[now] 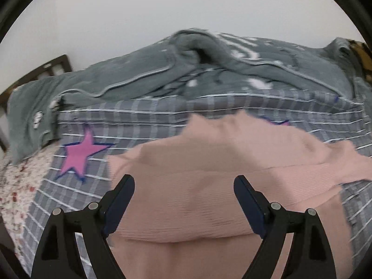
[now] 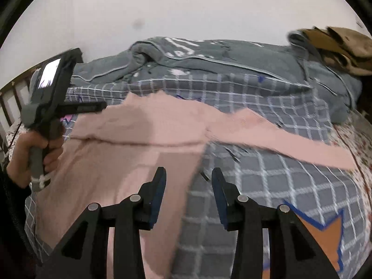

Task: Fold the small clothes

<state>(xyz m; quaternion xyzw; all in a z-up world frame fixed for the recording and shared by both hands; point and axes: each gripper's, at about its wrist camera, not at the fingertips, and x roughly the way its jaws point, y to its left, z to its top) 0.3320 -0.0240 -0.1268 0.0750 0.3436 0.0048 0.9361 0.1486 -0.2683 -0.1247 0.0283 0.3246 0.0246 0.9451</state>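
Note:
A pink ribbed garment (image 1: 209,190) lies spread on a grey plaid blanket (image 1: 144,118) on a bed. My left gripper (image 1: 183,181) hovers over its middle, jaws wide apart, with nothing pinched between them. In the right wrist view the garment (image 2: 130,139) fills the left half, and one long sleeve (image 2: 290,139) stretches out to the right. My right gripper (image 2: 188,174) stands open over the garment's right edge, its pads touching nothing. A hand (image 2: 34,148) holds the left gripper (image 2: 93,108) above the garment's far left part.
A rumpled grey-green duvet (image 1: 139,74) lies bunched along the wall at the back. The blanket carries a pink star (image 1: 80,155) and an orange star (image 2: 323,237). Floral sheet (image 1: 16,186) shows at the sides. A wooden bed frame (image 1: 53,66) stands at the left; brown cloth (image 2: 344,46) lies far right.

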